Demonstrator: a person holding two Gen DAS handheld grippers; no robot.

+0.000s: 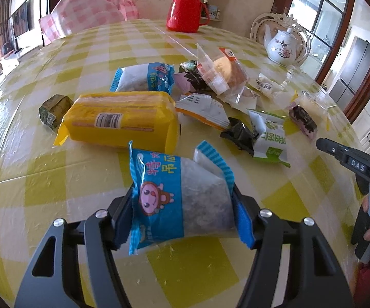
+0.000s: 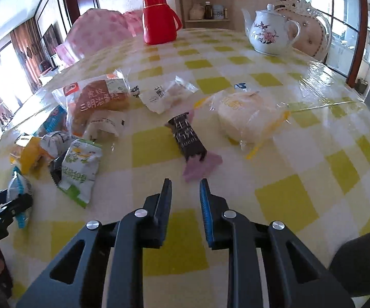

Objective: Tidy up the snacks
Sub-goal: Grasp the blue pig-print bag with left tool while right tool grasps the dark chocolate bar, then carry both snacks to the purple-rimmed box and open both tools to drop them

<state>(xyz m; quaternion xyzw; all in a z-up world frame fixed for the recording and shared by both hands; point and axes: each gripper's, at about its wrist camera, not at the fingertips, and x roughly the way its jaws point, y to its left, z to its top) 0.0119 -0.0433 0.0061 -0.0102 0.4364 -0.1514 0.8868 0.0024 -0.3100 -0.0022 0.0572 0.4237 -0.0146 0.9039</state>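
Snacks lie scattered on a table with a yellow-checked cloth [image 1: 43, 179]. My left gripper [image 1: 183, 205] is shut on a blue-and-white packet with a cartoon face [image 1: 174, 179], held just above the cloth. Beyond it are a yellow biscuit pack [image 1: 123, 120], a second blue packet [image 1: 143, 77] and a green-white packet [image 1: 269, 138]. My right gripper [image 2: 185, 182] has a narrow gap between its jaws with nothing in it. Just ahead of its tips lies a brown-and-pink chocolate bar [image 2: 188, 138], untouched. A round bun in clear wrap [image 2: 246, 118] sits to its right.
A red thermos [image 1: 185, 7] and a white flowered teapot [image 1: 283, 46] stand at the far side. A small green foil cube [image 1: 54, 110] lies left of the yellow pack. A bagged brown cake [image 2: 100, 102] tops the left pile. A pink-checked chair cover [image 1: 82, 7] is behind the table.
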